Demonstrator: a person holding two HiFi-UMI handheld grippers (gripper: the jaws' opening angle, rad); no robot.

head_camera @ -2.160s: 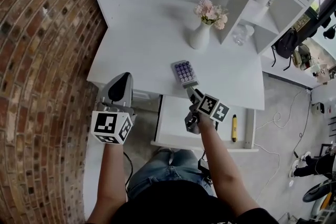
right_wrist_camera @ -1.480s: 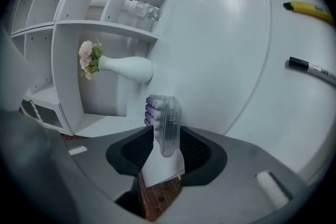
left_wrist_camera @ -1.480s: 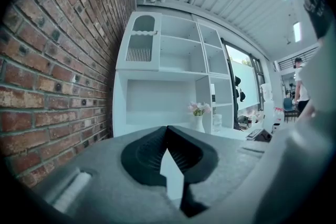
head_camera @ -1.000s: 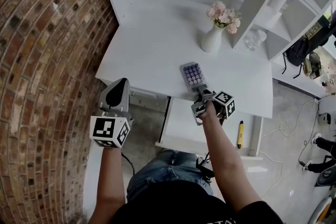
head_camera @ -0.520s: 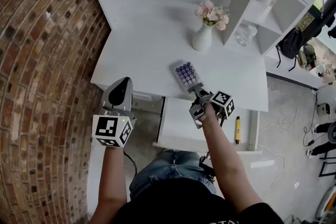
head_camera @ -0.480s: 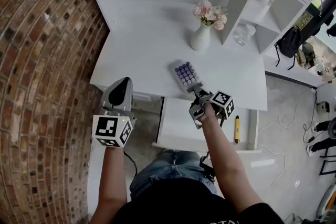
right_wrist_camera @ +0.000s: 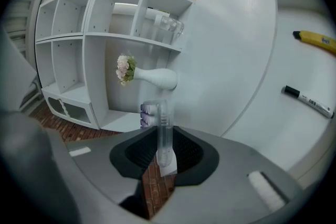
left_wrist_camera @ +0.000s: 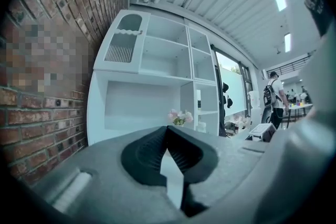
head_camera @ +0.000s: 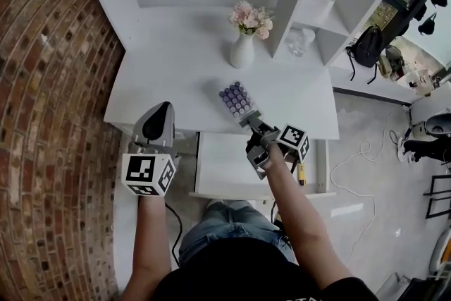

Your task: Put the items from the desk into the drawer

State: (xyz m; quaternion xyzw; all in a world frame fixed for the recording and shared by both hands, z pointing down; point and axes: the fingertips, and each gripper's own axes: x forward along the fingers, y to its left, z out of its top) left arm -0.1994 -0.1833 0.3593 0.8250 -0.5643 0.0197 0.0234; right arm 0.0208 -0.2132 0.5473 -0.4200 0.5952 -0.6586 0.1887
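A clear case of purple-capped pieces (head_camera: 236, 101) lies tilted at the white desk's (head_camera: 176, 74) front edge, above the open drawer (head_camera: 222, 169). My right gripper (head_camera: 249, 120) is shut on the case's near edge. In the right gripper view the clear edge (right_wrist_camera: 163, 134) runs between the jaws, and purple caps show beyond it. My left gripper (head_camera: 156, 125) hangs off the desk's front left corner, shut and empty; in the left gripper view its jaws meet at the tips (left_wrist_camera: 168, 131).
A yellow marker (head_camera: 301, 173) (right_wrist_camera: 315, 39) and a black marker (right_wrist_camera: 308, 101) lie in the drawer. A white vase of pink flowers (head_camera: 243, 46) stands mid-desk, by a shelf unit holding a glass (head_camera: 296, 42). A brick wall (head_camera: 42, 81) is on the left.
The head view has shifted, so the desk now sits further left in it. My right gripper keeps its hold on the case at the desk's front edge. The left gripper has barely moved.
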